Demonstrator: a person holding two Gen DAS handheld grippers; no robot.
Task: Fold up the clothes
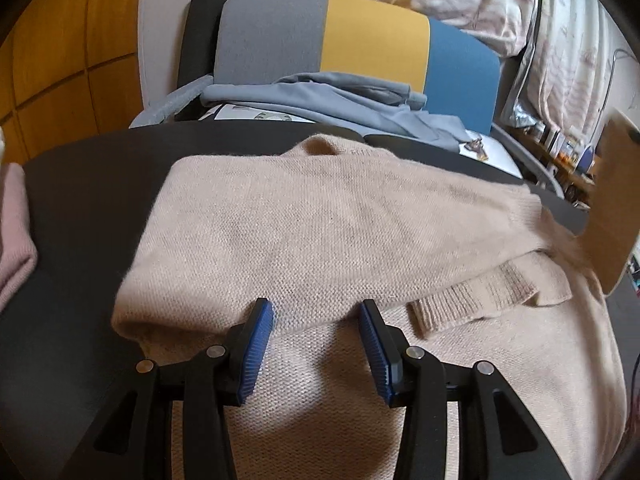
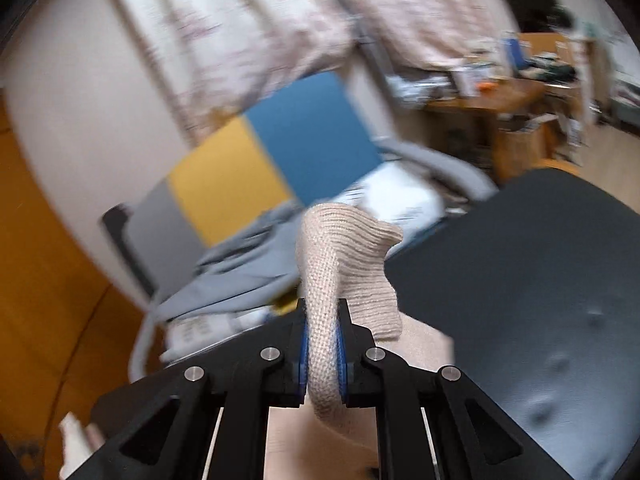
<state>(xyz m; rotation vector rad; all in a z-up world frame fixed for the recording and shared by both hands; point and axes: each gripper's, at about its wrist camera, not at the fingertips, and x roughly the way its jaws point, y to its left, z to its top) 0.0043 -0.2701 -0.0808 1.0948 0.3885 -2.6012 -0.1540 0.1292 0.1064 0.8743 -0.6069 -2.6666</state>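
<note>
A beige knit sweater [image 1: 320,220] lies spread on the black table [image 1: 80,220], with a sleeve folded across it and its ribbed cuff [image 1: 472,300] at the right. My left gripper [image 1: 316,309] hovers over the sweater's near part, jaws apart, and nothing is pinched between the blue pads [image 1: 256,352]. In the right wrist view my right gripper [image 2: 323,314] is shut on a ribbed edge of the sweater [image 2: 344,248]. That edge is lifted above the table [image 2: 520,260] and stands up past the fingertips. The view is blurred by motion.
Behind the table stands a chair with a grey, yellow and blue back [image 1: 372,36] and a blue-grey garment [image 1: 320,96] heaped on its seat. A pink folded garment [image 1: 14,232] lies at the table's left edge. A wooden board [image 1: 616,208] juts in at the right.
</note>
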